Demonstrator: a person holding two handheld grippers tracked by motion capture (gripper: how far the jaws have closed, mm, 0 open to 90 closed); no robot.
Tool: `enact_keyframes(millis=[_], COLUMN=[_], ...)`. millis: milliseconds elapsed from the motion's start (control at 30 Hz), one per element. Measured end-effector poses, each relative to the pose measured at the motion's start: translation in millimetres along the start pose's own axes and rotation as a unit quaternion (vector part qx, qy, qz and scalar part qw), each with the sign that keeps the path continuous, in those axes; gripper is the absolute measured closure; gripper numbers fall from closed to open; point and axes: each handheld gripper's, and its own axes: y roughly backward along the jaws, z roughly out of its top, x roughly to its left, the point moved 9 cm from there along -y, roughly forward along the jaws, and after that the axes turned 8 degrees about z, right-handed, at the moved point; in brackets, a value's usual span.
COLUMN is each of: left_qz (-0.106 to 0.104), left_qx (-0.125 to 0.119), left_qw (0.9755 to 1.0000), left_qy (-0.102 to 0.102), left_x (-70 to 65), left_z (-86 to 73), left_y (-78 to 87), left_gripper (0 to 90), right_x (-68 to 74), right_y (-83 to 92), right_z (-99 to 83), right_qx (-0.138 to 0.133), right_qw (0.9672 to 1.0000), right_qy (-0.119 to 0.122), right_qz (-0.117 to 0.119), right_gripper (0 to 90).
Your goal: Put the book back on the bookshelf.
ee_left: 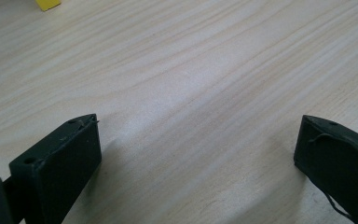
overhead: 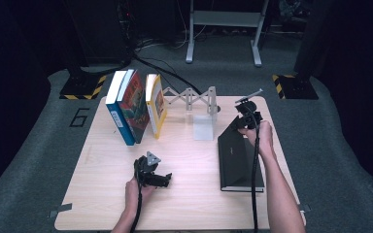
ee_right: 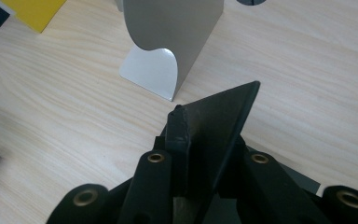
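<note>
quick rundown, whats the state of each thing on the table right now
black book: closed, far corner lifted off the table, near end resting on it
right tongs: shut on the black book's raised corner
left tongs: open, nothing between them, low over bare table
three books: upright at the back left, leaning together
white bookend: upright, nothing against it
scissor-arm bracket: stretched out along the back edge

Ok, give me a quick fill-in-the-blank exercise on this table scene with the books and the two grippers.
1. The right gripper is shut on a corner of the ____ book.
2. The left gripper hovers over the table with its jaws ____.
3. Beside the blue book, ____ books stand upright in all.

Missing words: black; open; three
</note>
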Motion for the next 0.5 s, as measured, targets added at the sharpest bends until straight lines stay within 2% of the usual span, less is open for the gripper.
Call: enact_keyframes(millis=[133, 233, 500], left_qz=[0.0, 0.0, 0.0], left_qx=[0.0, 0.0, 0.0], left_qw=[1.0, 1.0, 1.0], left_qy=[-0.002, 0.0, -0.003], left_x=[0.3, 0.0, 0.4], left_z=[-0.1, 0.0, -0.1], left_y=[0.0, 0.0, 0.1], left_gripper=[0.5, 0.5, 0.5], right_x=[-1.4, 0.7, 12.8], right_y=[9.8, 17.9, 36.6], right_z=[2.9, 3.3, 5.7], right_qx=[-0.025, -0.05, -0.116], right_qw=[0.9991, 0.9977, 0.9896], right_qy=[0.011, 0.014, 0.048], right_qz=[-0.033, -0.043, -0.07], right_gripper=[79.6, 79.6, 79.7])
